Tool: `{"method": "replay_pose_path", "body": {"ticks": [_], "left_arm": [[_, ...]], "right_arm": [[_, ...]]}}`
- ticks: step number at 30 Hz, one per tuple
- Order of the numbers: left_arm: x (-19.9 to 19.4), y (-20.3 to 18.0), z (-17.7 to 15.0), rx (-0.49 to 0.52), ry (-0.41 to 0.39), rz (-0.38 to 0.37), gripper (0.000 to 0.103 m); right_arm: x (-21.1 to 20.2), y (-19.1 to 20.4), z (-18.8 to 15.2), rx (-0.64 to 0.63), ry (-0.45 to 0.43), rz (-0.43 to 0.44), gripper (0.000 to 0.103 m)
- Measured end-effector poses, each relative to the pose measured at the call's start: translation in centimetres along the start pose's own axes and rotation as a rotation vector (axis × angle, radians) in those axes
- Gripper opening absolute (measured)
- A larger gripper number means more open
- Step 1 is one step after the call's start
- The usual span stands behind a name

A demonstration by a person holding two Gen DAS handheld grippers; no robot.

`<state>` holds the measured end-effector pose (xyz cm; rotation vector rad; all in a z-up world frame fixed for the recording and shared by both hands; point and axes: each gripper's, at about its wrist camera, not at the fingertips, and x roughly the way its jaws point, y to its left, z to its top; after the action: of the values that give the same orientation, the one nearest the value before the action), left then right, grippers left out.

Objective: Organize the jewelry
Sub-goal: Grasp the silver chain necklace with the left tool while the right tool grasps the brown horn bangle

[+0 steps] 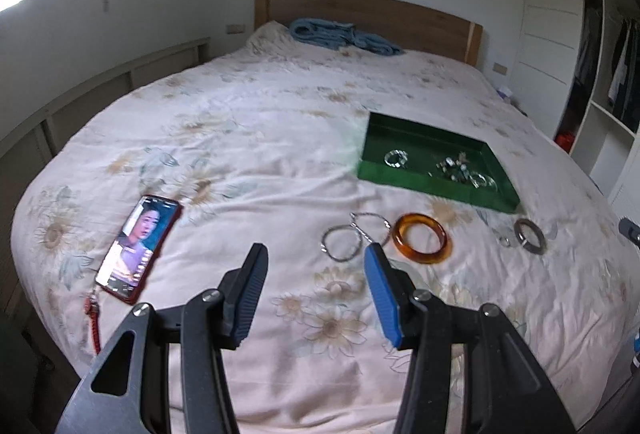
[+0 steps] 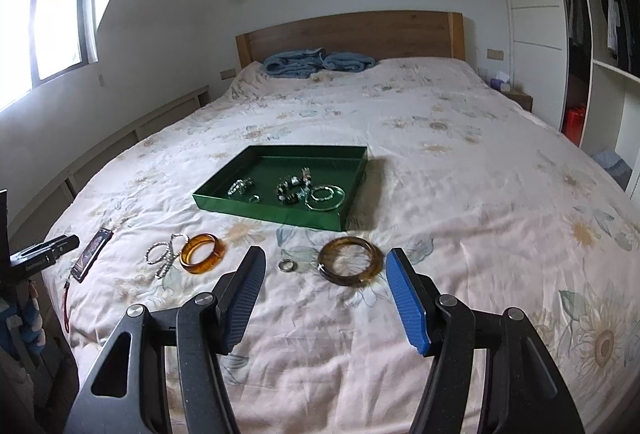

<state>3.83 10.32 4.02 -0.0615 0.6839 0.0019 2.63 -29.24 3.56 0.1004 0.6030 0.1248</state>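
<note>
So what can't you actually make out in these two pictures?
- Dark cluster of pieces in the green tray: too small in both views to count.
- Wardrobe contents: dark, cut by the left view's edge.
- Phone: tiny in the right view.
- Small ring: blurred in the left view.

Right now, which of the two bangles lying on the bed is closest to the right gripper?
The dark brown bangle, just ahead of the open right gripper. The orange amber bangle lies farther left, beside the silver chain bracelets.
</note>
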Motion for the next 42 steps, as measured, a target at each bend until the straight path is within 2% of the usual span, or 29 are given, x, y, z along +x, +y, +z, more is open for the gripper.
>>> {"method": "replay_pose_path", "body": {"ticks": [16,24,34,38,42], "left_arm": [[7.2,-3.5,-1.5,0.095,0.141,-0.082,0.048],[12.0,-5.0,-2.1,0.130,0.238,-0.136,0.048],[16.3,-5.6,-1.7,0.139,0.293,-0.139,0.047],[17.4,-4.7,-1.5,0.099,0.308,-0.129,0.035],[18.0,-3.5,-1.3,0.059,0.311,-0.124,0.019]], "right_arm": [[4.8,-3.0,-0.8,0.053,0.085,-0.021,0.060],[9.3,-3.4,-0.5,0.042,0.146,-0.027,0.059],[15.3,-4.0,-0.2,0.030,0.259,-0.039,0.054],[17.6,-4.6,-0.2,0.026,0.318,-0.051,0.044],[19.7,-4.9,-0.5,0.020,0.379,-0.053,0.041]]}}
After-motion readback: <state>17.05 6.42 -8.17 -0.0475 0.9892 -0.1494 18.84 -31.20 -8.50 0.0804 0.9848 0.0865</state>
